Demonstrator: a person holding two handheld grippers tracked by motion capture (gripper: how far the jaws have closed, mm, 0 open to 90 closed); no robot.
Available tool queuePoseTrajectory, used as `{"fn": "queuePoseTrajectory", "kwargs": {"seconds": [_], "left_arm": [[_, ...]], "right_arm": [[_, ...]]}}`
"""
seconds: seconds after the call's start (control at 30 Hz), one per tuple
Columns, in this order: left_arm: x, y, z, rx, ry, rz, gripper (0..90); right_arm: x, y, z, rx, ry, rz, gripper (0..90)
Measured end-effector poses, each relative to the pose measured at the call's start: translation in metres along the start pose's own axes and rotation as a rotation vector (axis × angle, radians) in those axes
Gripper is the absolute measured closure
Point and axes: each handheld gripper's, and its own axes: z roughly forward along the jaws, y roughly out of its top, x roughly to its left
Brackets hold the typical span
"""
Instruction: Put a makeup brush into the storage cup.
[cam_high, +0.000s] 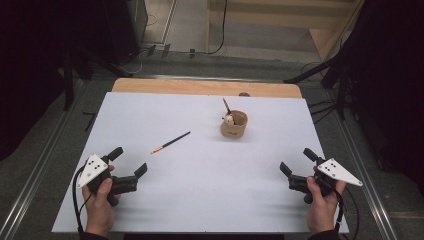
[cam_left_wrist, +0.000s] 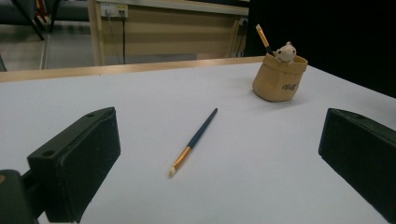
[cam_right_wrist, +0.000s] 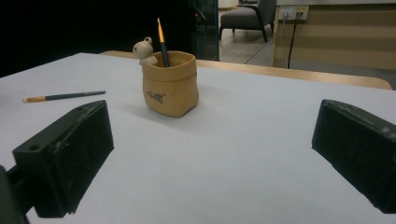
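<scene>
L gripper (cam_high: 131, 161): jaws wide apart, nothing between them; held low over near-left of table (cam_high: 200, 200).
R gripper (cam_high: 295, 161): jaws wide apart, empty; near-right, well apart from L.
Brush (cam_high: 171, 142): lies flat on the white top, ahead of L gripper, bristle end toward it; not touched.
Pot (cam_high: 234, 125): tan, upright, far-centre, well apart from both grippers.
In pot: 2nd brush (cam_right_wrist: 162, 39) standing tilted, small bear figure (cam_right_wrist: 144, 50) at rim.
</scene>
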Motion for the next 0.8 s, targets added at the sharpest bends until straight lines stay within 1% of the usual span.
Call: {"fn": "queuePoseTrajectory", "kwargs": {"seconds": [0.13,0.27,0.37,0.4,0.47,0.53,0.6,0.67,0.73,0.8], "left_arm": [[-0.002,0.001,0.007,0.015,-0.010,0.000,0.0],[-0.002,0.005,0.011,0.015,-0.017,0.001,0.0],[0.001,0.009,0.016,0.032,-0.018,0.009,0.0],[0.002,0.010,0.019,0.034,-0.020,0.006,0.0],[0.006,0.013,0.023,0.045,-0.032,0.009,0.0],[0.009,0.016,0.027,0.058,-0.040,-0.002,0.0],[0.012,0.020,0.031,0.060,-0.042,-0.011,0.0],[0.015,0.024,0.034,0.060,-0.047,-0.028,0.0],[0.017,0.029,0.038,0.067,-0.057,-0.027,0.0],[0.018,0.034,0.042,0.079,-0.074,-0.021,0.0]], "right_arm": [[0.001,0.001,0.001,-0.002,0.002,-0.005,0.0],[0.000,0.000,0.002,0.000,0.007,-0.005,0.0],[0.000,-0.001,0.002,0.001,0.007,-0.002,0.0],[0.000,-0.001,0.001,0.003,0.005,-0.002,0.0],[0.000,-0.002,0.000,0.004,0.006,-0.005,0.0],[-0.001,-0.002,-0.001,0.002,0.006,0.000,0.0],[-0.001,-0.002,-0.001,-0.001,0.007,-0.002,0.0],[-0.001,-0.001,-0.001,-0.002,0.008,-0.003,0.0],[0.000,-0.001,0.000,-0.005,0.011,0.002,0.0],[0.000,-0.002,0.001,0.002,0.011,-0.006,0.0]]}}
